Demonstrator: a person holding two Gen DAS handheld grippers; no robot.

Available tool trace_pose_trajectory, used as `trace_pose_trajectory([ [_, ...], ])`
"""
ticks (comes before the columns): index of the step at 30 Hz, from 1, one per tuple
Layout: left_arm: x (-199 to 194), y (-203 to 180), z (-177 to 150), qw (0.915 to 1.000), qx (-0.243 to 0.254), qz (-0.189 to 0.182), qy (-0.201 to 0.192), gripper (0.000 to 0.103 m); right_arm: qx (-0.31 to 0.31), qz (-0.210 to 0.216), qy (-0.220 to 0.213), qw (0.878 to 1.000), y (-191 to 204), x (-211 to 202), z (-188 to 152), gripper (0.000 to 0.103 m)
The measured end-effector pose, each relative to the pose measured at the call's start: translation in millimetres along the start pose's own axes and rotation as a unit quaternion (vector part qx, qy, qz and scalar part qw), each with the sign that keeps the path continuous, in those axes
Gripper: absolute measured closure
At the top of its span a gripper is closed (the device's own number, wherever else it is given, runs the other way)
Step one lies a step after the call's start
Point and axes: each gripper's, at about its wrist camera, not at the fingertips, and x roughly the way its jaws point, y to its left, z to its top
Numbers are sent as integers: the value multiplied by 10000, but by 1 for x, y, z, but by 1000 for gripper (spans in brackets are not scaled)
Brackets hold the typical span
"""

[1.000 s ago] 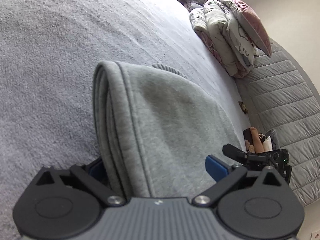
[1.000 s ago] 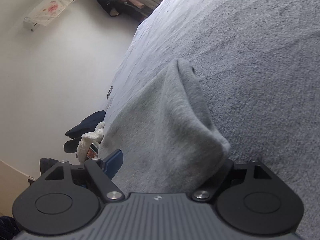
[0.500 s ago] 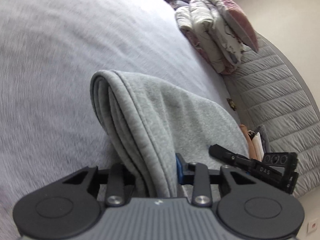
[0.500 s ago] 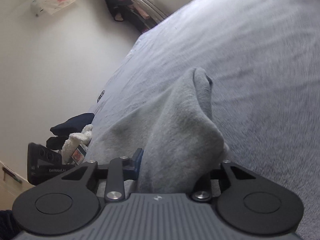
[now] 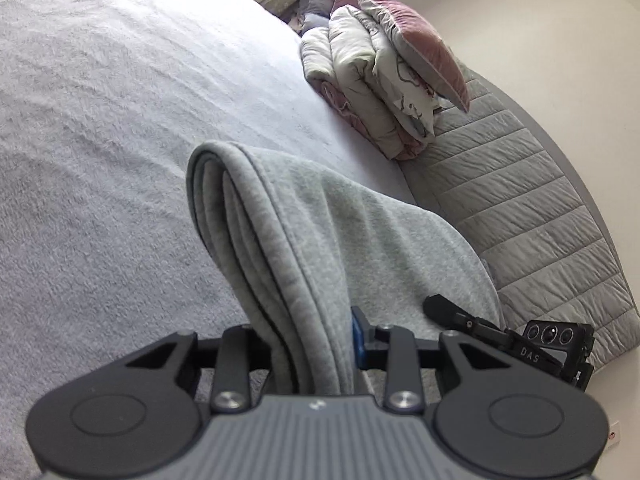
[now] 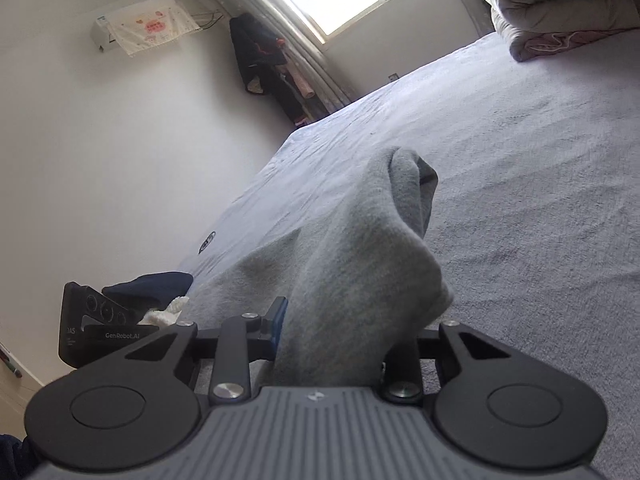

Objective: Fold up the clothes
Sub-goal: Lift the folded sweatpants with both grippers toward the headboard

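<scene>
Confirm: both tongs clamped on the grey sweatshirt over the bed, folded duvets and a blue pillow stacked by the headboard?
One slip: the pillow is pink, not blue, as the left wrist view shows. The rest holds: left tongs and right tongs each clamp the grey sweatshirt over the bed, and the folded duvets sit by the headboard.

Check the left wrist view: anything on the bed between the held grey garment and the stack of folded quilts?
Nothing. In the left wrist view, only bare bedspread lies between the grey garment and the folded quilts.
</scene>
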Motion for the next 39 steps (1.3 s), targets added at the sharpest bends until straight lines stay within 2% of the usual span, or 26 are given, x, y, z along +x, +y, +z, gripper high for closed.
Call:
trace_pose_trajectory([
  [4, 16, -13, 4, 9996, 226, 117, 136, 72, 95, -186, -37, 9998, -14, -5, -2, 68],
  [8, 44, -43, 15, 9980, 582, 102, 216, 72, 197, -496, -309, 9981, -29, -27, 1, 69],
  [14, 107, -126, 42, 9897, 1354, -197, 421, 73, 393, -1002, -1124, 9878, -58, -94, 16, 69],
  [18, 148, -194, 54, 9776, 1953, -608, 495, 73, 336, -1382, -1937, 9707, -71, -156, 36, 69],
  [22, 190, -273, 55, 9600, 2533, -1065, 539, 73, 96, -1920, -2767, 9415, -80, -219, 53, 69],
  [27, 246, -372, 42, 9326, 3206, -1505, 690, 73, 194, -2452, -3707, 8956, -109, -296, 59, 69],
  [29, 272, -407, 33, 9208, 3484, -1565, 793, 73, 374, -2634, -4004, 8769, -123, -320, 56, 69],
  [32, 311, -451, 18, 9082, 3756, -1569, 974, 73, 705, -2802, -4338, 8534, -145, -347, 49, 69],
  [37, 369, -507, -9, 8876, 4143, -1598, 1222, 73, 1240, -3191, -4793, 8082, -176, -368, 37, 69],
  [39, 397, -529, -24, 8762, 4337, -1591, 1376, 73, 1505, -3223, -5035, 7874, -183, -379, 30, 69],
])
